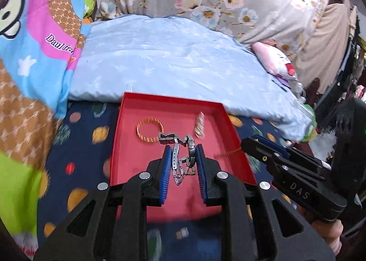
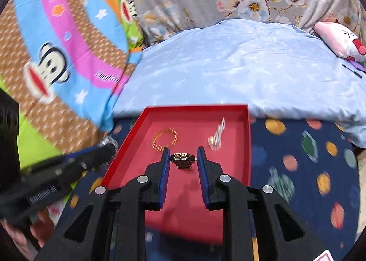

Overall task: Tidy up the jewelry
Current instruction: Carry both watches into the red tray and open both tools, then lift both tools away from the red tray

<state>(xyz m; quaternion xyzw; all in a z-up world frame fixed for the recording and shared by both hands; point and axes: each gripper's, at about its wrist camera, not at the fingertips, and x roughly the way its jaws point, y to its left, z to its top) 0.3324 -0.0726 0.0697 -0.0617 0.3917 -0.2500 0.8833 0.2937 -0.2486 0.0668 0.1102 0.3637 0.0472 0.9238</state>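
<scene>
Left gripper (image 1: 183, 153): jaws partly open, straddling a steel watch (image 1: 183, 158) whose bracelet runs lengthwise between the pads; firm hold not confirmed. Red tray (image 1: 128, 146): holds watch, gold coil bangle (image 1: 149, 130), pale bracelet (image 1: 199, 124). Right gripper (image 2: 183, 158): jaws partly open around a gold-toned link piece (image 2: 183, 159), lying crosswise; grip uncertain. Both grippers over the tray.

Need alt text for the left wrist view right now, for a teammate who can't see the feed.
The left gripper, jaws apart, straddles a silver link watch over a red tray on a navy spotted sheet. Farther back in the tray lie a gold bangle and a small blurred silver piece. The right gripper reaches in from the right, a thin gold chain at its tip.
</scene>
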